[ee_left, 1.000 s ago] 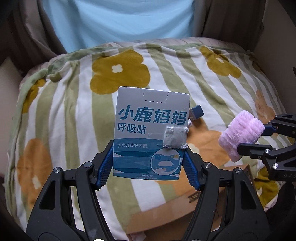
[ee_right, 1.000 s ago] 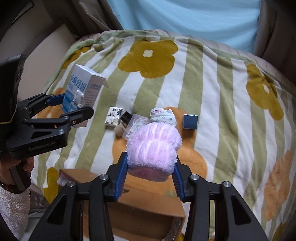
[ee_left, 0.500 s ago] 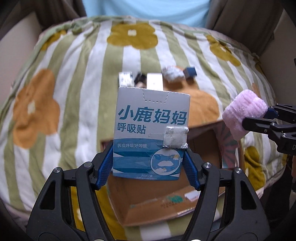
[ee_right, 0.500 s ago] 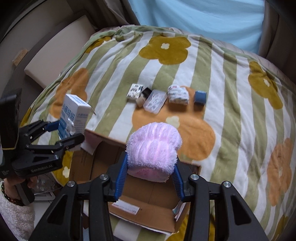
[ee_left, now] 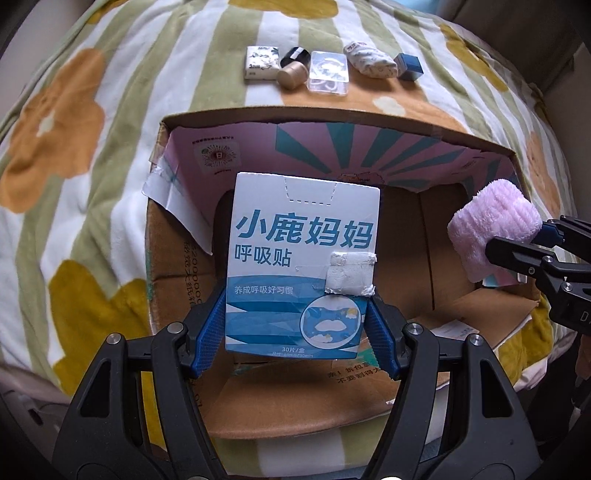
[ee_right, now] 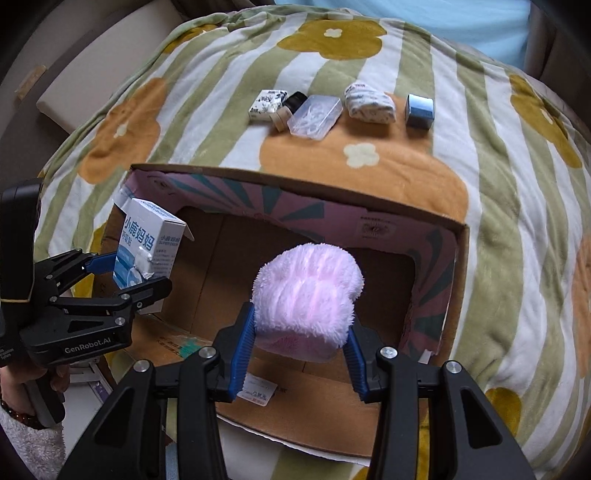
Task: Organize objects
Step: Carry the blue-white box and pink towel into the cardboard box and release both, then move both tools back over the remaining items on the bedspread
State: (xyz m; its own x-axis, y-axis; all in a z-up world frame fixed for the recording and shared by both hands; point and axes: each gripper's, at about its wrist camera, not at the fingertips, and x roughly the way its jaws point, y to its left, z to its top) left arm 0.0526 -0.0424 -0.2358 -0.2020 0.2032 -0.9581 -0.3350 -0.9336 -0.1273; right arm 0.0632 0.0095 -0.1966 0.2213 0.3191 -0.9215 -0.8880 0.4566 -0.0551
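My left tongs (ee_left: 297, 328) pinch a blue-and-white carton (ee_left: 301, 273), upright above the open cardboard box (ee_left: 332, 122) on the flowered blanket (ee_left: 92, 155). In the right wrist view, my right tongs (ee_right: 299, 354) squeeze a fluffy pink towel roll (ee_right: 308, 295) over the same box; five small items (ee_right: 314, 114) line the blanket beyond.

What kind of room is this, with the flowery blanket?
Probably a bedroom at home: a soft striped blanket with yellow and orange flowers spreads like bedding, an open brown cardboard box sits on it, and a light blue curtain seems to hang behind.
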